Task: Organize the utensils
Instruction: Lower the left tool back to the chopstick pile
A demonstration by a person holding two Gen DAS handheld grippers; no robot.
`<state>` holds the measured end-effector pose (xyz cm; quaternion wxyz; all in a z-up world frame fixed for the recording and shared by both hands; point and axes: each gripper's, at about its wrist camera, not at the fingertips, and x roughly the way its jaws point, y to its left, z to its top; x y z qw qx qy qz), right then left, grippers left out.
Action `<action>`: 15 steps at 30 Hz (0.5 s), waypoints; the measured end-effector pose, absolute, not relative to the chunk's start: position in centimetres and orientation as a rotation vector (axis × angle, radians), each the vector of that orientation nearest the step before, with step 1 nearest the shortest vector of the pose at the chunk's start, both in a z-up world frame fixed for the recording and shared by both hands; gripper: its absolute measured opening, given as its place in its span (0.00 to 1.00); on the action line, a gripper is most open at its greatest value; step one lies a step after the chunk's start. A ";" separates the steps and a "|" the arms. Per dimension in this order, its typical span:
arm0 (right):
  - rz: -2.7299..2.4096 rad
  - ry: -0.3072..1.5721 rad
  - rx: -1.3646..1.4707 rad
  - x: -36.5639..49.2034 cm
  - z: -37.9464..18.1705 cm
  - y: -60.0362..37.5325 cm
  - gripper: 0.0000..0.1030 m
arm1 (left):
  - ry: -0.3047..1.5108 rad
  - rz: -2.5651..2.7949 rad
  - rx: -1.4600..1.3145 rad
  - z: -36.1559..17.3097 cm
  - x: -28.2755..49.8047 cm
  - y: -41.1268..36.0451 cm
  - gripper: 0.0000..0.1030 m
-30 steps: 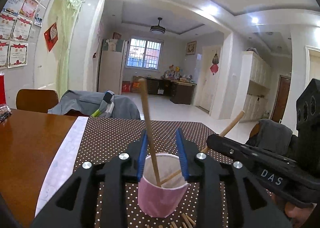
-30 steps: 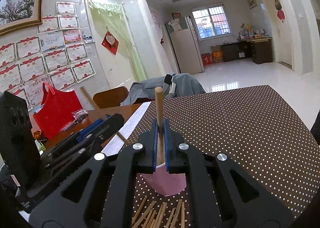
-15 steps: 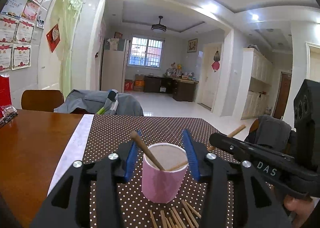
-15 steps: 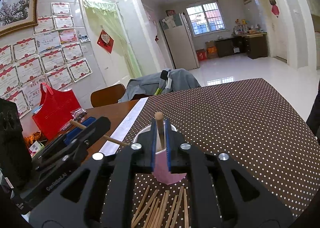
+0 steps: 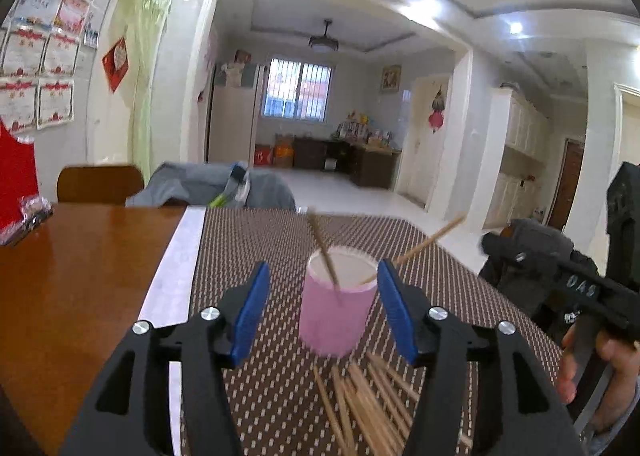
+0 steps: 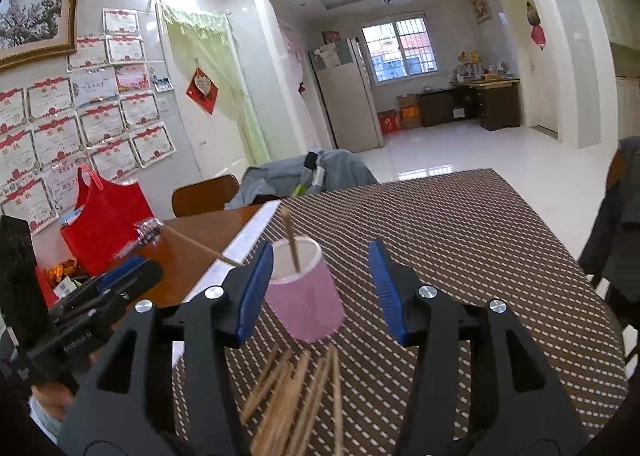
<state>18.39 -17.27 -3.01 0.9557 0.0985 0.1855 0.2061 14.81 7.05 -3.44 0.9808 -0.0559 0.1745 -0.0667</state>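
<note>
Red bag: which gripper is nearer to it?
Left. The left gripper lies between the red bag and the right gripper, which is by the pink cup. Both jaws are opening, empty.

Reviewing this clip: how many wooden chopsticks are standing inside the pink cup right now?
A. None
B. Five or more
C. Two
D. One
C. The left wrist view shows two chopsticks leaning out of the pink cup in different directions, while the rest lie loose on the dotted mat in front of it.
</note>
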 end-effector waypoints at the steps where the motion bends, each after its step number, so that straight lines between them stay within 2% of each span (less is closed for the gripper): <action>1: 0.409 0.391 0.193 18.1 -3.3 -17.7 0.49 | 0.387 -0.124 -0.112 -3.9 14.7 7.2 0.54; 12: 0.410 0.674 0.100 17.2 -9.2 -18.5 0.51 | 0.812 -0.181 -0.003 -10.4 15.2 5.5 0.54; 15: 0.415 0.737 0.090 17.2 -10.5 -18.2 0.51 | 0.877 -0.197 0.023 -11.9 15.3 4.6 0.54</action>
